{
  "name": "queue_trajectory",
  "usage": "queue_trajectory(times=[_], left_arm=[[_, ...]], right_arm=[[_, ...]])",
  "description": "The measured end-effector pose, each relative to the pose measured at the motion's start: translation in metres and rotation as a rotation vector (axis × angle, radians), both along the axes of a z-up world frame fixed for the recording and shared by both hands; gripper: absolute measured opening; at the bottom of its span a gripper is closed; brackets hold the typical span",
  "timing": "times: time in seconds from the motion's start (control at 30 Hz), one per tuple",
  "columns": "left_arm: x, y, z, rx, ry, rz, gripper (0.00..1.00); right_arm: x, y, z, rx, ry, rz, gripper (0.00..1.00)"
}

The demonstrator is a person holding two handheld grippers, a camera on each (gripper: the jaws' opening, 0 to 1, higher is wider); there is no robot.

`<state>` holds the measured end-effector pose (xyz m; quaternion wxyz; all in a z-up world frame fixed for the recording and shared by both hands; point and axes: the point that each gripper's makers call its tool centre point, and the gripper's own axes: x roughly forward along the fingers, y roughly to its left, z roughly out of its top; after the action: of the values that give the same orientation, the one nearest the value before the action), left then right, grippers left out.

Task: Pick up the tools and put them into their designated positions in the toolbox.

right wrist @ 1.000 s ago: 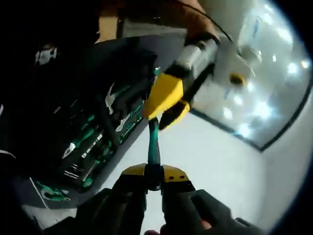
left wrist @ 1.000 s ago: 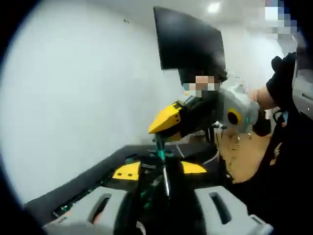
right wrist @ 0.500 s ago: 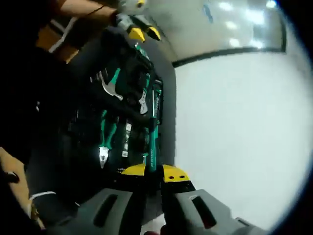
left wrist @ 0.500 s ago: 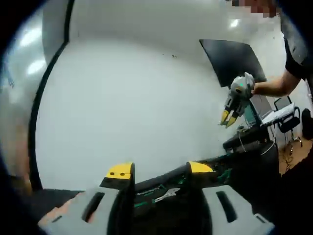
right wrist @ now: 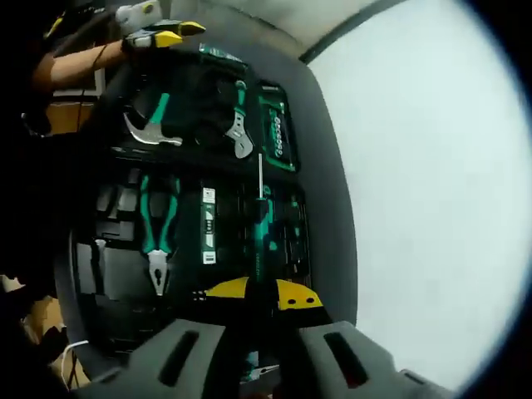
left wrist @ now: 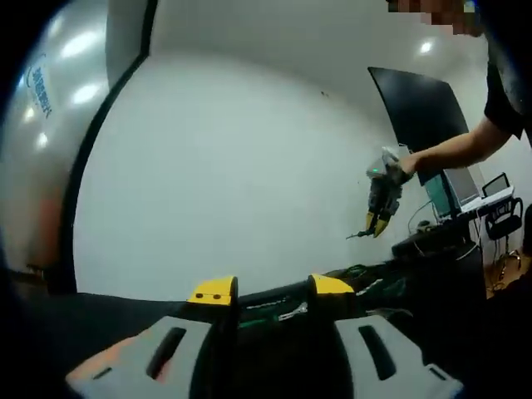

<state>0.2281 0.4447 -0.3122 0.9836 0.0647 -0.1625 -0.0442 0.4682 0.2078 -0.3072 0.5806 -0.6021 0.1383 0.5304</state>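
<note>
My right gripper (right wrist: 259, 293) is shut on a screwdriver (right wrist: 260, 218) with a green and black handle; its thin shaft points out over the open black toolbox (right wrist: 116, 274). In the toolbox lie a hammer (right wrist: 150, 123), an adjustable wrench (right wrist: 239, 125), pliers (right wrist: 158, 241) and a green bit set (right wrist: 276, 137). My left gripper (left wrist: 272, 288) is open with nothing between its yellow-tipped jaws, low over the toolbox's edge (left wrist: 287, 306). Far off in the left gripper view, the right gripper (left wrist: 376, 224) hangs with the screwdriver (left wrist: 357, 235). The left gripper (right wrist: 176, 33) shows at the toolbox's far end.
The toolbox lies on a dark mat (right wrist: 328, 166) on a white tabletop (right wrist: 424, 183). A black monitor (left wrist: 420, 116) stands behind the person's arm (left wrist: 453, 148). More screens and a chair (left wrist: 497, 187) are at the right.
A second ago both grippers were on the screwdriver. The left gripper let go and opened; the two have drawn far apart, and the right one now holds the screwdriver over the toolbox.
</note>
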Motion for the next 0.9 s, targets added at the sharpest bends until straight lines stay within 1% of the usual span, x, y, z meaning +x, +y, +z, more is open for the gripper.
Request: queue_trajectory(times=[0.07,0.13,0.17,0.37,0.4,0.47,0.5,0.6,0.63,0.67,0.73,0.77,0.8,0.9], left_arm=[[0.001,0.001,-0.002,0.006,0.006,0.001,0.29],[0.0,0.002,-0.003,0.003,0.009,0.004,0.27],[0.0,0.004,-0.003,-0.005,0.011,0.011,0.27],[-0.002,0.006,0.0,-0.018,-0.001,0.013,0.27],[-0.001,0.006,-0.001,-0.015,0.002,0.015,0.27],[0.001,0.008,-0.004,-0.011,0.015,0.021,0.26],[0.002,0.009,-0.005,-0.008,0.022,0.023,0.26],[0.003,0.008,-0.008,0.0,0.034,0.025,0.26],[0.003,0.009,-0.008,0.001,0.037,0.027,0.26],[0.005,0.011,-0.011,0.004,0.048,0.038,0.26],[0.008,0.015,-0.018,0.011,0.094,0.062,0.24],[0.007,0.014,-0.018,0.013,0.089,0.062,0.23],[0.007,0.014,-0.018,0.019,0.088,0.064,0.22],[0.007,0.013,-0.017,0.017,0.086,0.06,0.22]], right_arm=[[0.016,0.005,-0.011,-0.057,-0.011,-0.008,0.08],[0.029,0.004,-0.017,-0.107,-0.046,-0.01,0.08],[0.034,0.005,-0.022,-0.123,-0.044,-0.014,0.08],[0.063,0.011,-0.04,-0.155,-0.03,-0.051,0.08],[0.058,0.009,-0.043,-0.157,-0.031,-0.06,0.08],[0.067,0.008,-0.047,-0.173,-0.065,-0.08,0.08],[0.075,0.005,-0.048,-0.209,-0.113,-0.073,0.08],[0.08,0.01,-0.058,-0.214,-0.095,-0.09,0.08],[0.085,0.012,-0.06,-0.222,-0.091,-0.096,0.08],[0.086,0.014,-0.061,-0.224,-0.086,-0.099,0.08],[0.096,0.016,-0.065,-0.233,-0.082,-0.122,0.08],[0.097,0.017,-0.066,-0.237,-0.085,-0.123,0.08],[0.093,0.015,-0.067,-0.246,-0.087,-0.126,0.08],[0.095,0.021,-0.072,-0.258,-0.085,-0.126,0.08]])
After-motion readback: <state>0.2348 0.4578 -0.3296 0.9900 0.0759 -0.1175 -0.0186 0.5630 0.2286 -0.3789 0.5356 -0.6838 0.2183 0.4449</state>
